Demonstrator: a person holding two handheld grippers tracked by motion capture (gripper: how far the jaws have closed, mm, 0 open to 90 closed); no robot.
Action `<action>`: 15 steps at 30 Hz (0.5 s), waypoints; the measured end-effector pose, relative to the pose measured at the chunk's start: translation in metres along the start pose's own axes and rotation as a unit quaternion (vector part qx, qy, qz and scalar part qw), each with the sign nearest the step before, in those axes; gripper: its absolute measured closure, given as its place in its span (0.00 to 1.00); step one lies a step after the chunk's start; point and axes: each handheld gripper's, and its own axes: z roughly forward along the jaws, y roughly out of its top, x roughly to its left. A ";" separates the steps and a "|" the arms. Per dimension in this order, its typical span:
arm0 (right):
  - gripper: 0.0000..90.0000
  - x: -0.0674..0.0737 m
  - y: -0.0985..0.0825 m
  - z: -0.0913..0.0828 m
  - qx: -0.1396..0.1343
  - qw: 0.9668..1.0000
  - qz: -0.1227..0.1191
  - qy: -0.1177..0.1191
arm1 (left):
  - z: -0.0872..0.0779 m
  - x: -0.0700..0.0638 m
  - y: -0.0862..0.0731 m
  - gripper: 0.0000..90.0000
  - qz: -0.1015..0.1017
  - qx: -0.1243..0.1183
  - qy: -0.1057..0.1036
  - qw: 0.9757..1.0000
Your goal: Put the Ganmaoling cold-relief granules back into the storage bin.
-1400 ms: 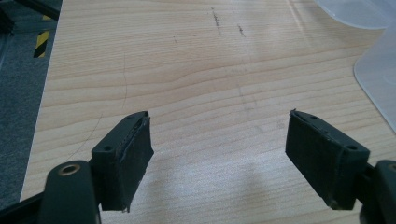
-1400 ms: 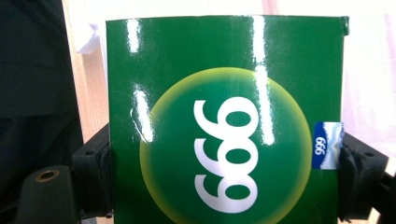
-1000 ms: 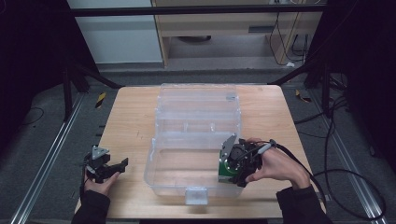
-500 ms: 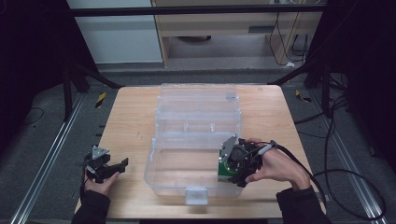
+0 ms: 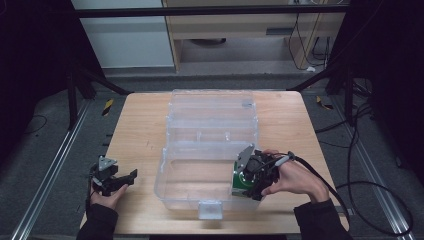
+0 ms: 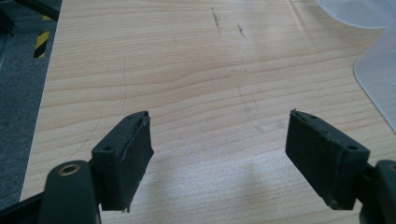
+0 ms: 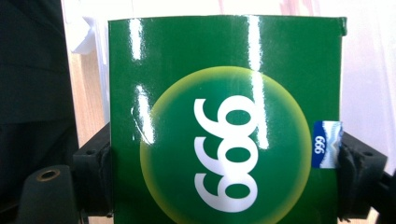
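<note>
Two tongs work over a light wooden table [image 5: 135, 130], one in each of the person's hands. At the left, near the table's front left corner, the left tongs [image 5: 121, 181] rest low in the left hand [image 5: 106, 196]; in the left gripper view its two black jaws stand wide apart with nothing between them, only bare wood grain and faint pencil-like marks beneath. Just to the right sits a clear plastic storage box [image 5: 172, 172], its lid laid open flat toward the far side of the table; its pale rounded edge also shows at the right border of the left gripper view. Farther right, the right hand [image 5: 295, 177] holds the right tongs [image 5: 245, 186] at the box's front right corner. Those jaws are closed against the two sides of a glossy green carton [image 7: 224, 121], which bears a yellow-rimmed circle with white digits, and the carton sits at or just inside the box's right wall.
</note>
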 end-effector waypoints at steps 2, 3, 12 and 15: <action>0.18 0.000 0.000 0.001 0.002 1.000 0.000 -0.001 | 0.000 0.000 0.000 0.25 0.000 0.000 0.000 1.000; 0.18 -0.001 0.001 0.003 0.004 1.000 0.000 0.001 | 0.000 0.000 0.000 0.25 0.000 -0.001 -0.001 1.000; 0.17 -0.001 -0.005 0.022 0.008 1.000 -0.001 0.004 | 0.000 0.000 0.000 0.25 0.000 0.000 -0.001 1.000; 0.17 -0.002 -0.004 0.027 0.017 1.000 -0.003 0.006 | 0.000 0.000 0.000 0.25 0.000 0.000 -0.001 1.000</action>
